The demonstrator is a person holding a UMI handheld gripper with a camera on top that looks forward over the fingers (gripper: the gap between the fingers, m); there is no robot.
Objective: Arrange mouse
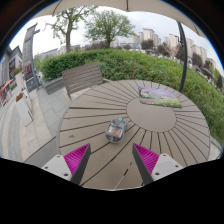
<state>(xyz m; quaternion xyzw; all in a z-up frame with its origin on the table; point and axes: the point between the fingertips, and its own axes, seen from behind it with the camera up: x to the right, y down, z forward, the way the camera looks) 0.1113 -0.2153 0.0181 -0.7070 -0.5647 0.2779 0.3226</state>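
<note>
A small grey mouse (116, 128) lies on a round wooden slatted table (140, 115), just ahead of my fingers and about midway between them. My gripper (112, 158) is open, its two fingers spread wide with pink pads (77, 156) showing, and nothing is between them. The fingers hover over the near part of the table, short of the mouse.
A flat mat or pad with a purple and green pattern (160, 97) lies on the far right part of the table. A wooden chair (82, 77) stands behind the table at the left. A hedge (130, 62) runs beyond. Paved ground lies to the left.
</note>
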